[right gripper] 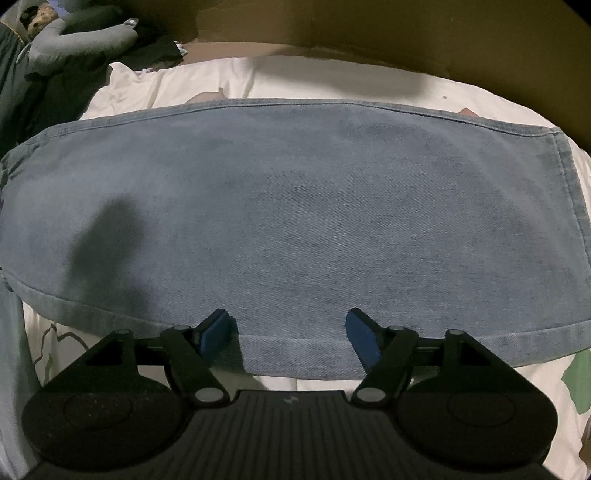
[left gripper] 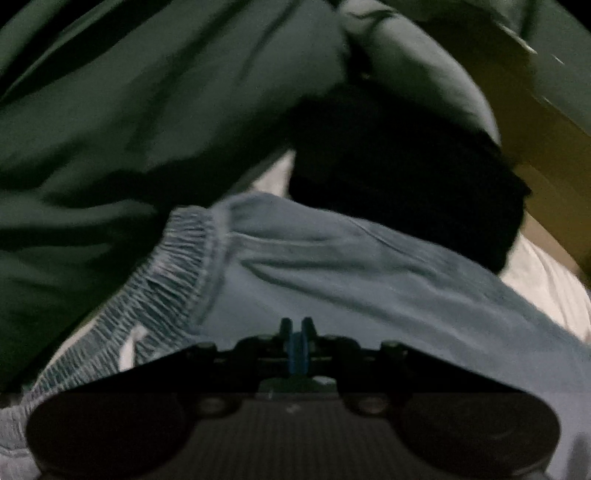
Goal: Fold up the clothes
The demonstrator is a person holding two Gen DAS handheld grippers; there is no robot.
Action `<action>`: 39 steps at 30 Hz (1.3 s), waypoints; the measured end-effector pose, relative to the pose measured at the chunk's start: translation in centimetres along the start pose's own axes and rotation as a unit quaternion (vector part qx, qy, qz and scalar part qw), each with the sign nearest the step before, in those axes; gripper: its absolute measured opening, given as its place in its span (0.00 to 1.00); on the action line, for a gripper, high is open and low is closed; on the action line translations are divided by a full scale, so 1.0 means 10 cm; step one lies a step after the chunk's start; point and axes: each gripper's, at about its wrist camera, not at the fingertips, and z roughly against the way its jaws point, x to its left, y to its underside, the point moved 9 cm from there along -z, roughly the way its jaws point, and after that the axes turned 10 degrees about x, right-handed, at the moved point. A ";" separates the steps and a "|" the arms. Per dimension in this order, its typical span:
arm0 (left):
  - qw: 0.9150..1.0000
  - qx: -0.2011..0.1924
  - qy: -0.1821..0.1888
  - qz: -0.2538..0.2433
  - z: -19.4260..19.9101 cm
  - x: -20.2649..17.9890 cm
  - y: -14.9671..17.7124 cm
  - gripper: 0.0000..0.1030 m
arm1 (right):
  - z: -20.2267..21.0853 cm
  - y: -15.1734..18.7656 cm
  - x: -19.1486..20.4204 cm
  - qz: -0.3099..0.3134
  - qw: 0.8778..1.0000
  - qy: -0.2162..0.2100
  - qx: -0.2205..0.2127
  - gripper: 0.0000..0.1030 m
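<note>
Light blue denim trousers lie flat and folded on a white bedsheet. My right gripper hovers over their near hem, open, its blue pads set wide apart with nothing pressed between them. In the left wrist view the same denim shows its gathered elastic waistband. My left gripper sits low over that denim with its fingers drawn together, shut. Whether cloth is pinched between them I cannot tell.
A dark green garment and a black one are heaped beyond the denim. A grey stuffed shape lies at the far left. A brown board borders the bed's far side. The sheet carries green prints.
</note>
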 end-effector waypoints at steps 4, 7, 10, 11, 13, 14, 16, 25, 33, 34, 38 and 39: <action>0.999 0.013 0.015 -0.038 -0.07 -0.26 0.12 0.07 | 0.00 0.00 -0.01 -0.010 1.000 -0.005 -0.002 0.74; 0.997 0.026 0.019 -0.070 -0.17 -0.41 0.22 0.05 | -0.01 -0.01 -0.01 -0.018 1.000 -0.004 -0.002 0.74; 0.995 0.040 0.002 -0.093 -0.34 -0.48 0.30 0.04 | -0.02 -0.05 -0.04 -0.046 0.999 -0.004 0.003 0.73; 0.995 0.036 -0.002 -0.091 -0.39 -0.48 0.28 0.04 | -0.03 -0.08 -0.04 -0.047 0.999 0.004 0.005 0.73; 0.996 0.028 -0.009 -0.087 -0.44 -0.49 0.22 0.04 | -0.06 -0.13 -0.02 -0.044 0.999 0.023 0.010 0.73; 0.996 0.026 -0.012 -0.084 -0.46 -0.49 0.18 0.04 | -0.06 -0.16 -0.02 -0.043 0.998 0.033 0.010 0.73; 0.996 0.025 -0.018 -0.079 -0.46 -0.51 0.12 0.03 | -0.06 -0.20 -0.01 -0.049 0.998 0.043 0.008 0.73; 0.991 0.030 -0.007 -0.131 -0.33 -0.79 0.18 0.00 | -0.12 -0.38 -0.14 -0.064 0.997 0.048 -0.008 0.73; 0.987 0.034 0.029 -0.157 -0.27 -1.07 0.33 0.00 | -0.11 -0.44 -0.20 -0.071 0.997 0.033 -0.016 0.73; 0.986 0.036 0.025 -0.163 -0.30 -1.10 0.33 0.00 | -0.10 -0.43 -0.21 -0.076 0.997 0.030 -0.017 0.73; 0.982 0.045 0.005 -0.186 -0.45 -1.20 0.36 0.01 | -0.08 -0.40 -0.22 -0.099 0.995 0.023 -0.021 0.73; 0.981 0.046 -0.002 -0.190 -0.50 -1.21 0.36 0.02 | -0.07 -0.38 -0.23 -0.104 0.994 0.022 -0.020 0.73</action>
